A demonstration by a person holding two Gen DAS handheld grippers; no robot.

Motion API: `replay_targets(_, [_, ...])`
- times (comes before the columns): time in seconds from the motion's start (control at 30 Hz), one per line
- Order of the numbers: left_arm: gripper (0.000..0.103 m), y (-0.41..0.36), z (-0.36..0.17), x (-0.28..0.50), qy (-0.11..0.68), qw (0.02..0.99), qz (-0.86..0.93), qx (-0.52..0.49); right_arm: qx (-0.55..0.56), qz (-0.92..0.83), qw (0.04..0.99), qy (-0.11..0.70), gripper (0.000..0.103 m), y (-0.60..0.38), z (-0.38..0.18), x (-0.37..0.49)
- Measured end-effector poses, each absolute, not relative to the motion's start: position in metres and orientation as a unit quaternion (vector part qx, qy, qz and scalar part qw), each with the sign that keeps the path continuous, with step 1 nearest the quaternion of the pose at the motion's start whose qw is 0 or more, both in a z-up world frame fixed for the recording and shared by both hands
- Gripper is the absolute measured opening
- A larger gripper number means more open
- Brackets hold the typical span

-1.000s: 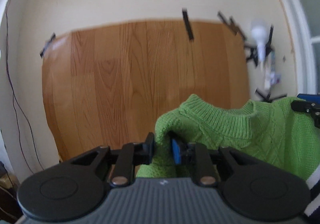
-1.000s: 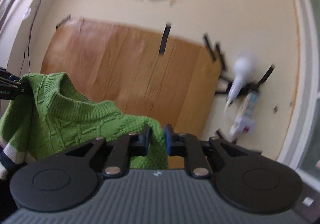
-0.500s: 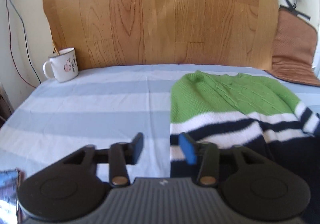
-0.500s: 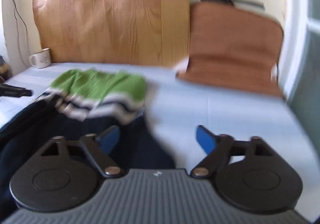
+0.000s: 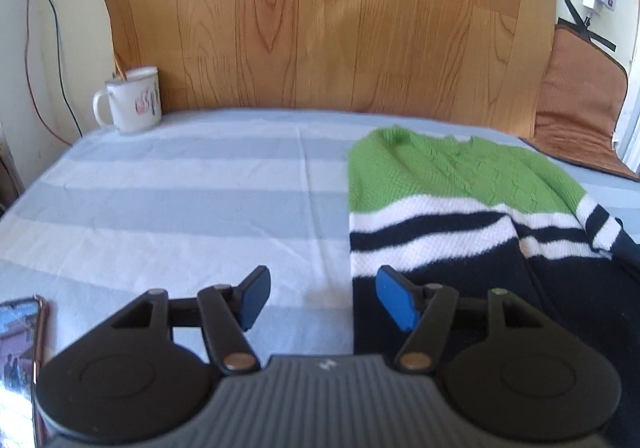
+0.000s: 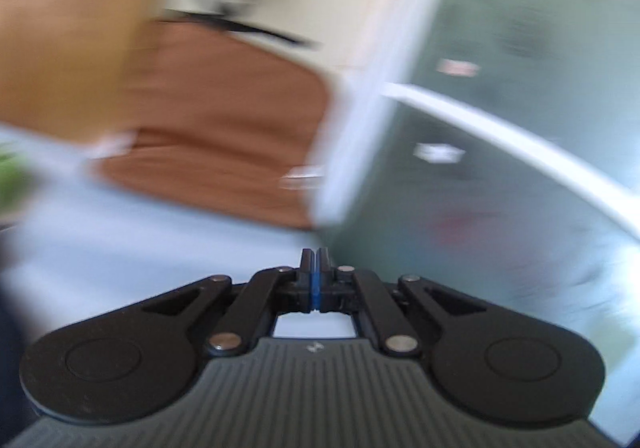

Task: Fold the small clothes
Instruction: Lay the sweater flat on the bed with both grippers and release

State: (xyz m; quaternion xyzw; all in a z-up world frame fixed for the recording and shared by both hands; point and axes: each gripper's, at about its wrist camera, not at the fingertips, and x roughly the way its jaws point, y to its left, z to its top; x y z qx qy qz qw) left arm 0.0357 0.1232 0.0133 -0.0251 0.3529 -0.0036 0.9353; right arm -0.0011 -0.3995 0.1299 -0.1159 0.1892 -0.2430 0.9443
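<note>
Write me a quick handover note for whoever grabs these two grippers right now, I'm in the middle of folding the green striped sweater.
Left gripper: jaws opening, nothing between them, hovering at the left edge of the sweater.
Right gripper: shut and empty, swung away from the sweater; its view is blurred.
Sweater: lying on the striped sheet, green top toward the wooden board, one striped sleeve folded across the body.
Also on the sheet: mug, phone.
Done: sweater laid down and released.
Left: the rest of the folding.
</note>
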Motion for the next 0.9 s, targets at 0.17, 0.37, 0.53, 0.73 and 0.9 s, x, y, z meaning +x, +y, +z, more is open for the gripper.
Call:
replay_targets(0.17, [0.055, 0.124, 0.005, 0.036, 0.387, 0.920, -0.043, -0.041, 0.080, 0.014, 0.972, 0.221, 0.072, -0.385, 0.126, -0.028])
replay_targets(0.37, [0.005, 0.112, 0.009, 0.039, 0.389, 0.919, -0.057, -0.035, -0.034, 0.161, 0.946, 0.279, 0.086, -0.292, 0.076, -0.079])
replay_targets(0.53, [0.005, 0.133, 0.030, 0.043, 0.352, 0.936, 0.008, -0.014, -0.145, 0.115, 0.933, 0.310, 0.022, -0.280, 0.055, -0.057])
replay_targets(0.73, [0.005, 0.175, 0.066, 0.079, 0.308, 0.940, 0.139, 0.047, -0.216, -0.101, 0.949, 0.206, 0.011, -0.330, 0.094, 0.014])
replay_targets(0.9, [0.006, 0.181, 0.061, 0.121, 0.346, 0.915, 0.194, 0.067, -0.234, -0.193, 0.906, 0.293, 0.051, -0.373, 0.064, 0.095])
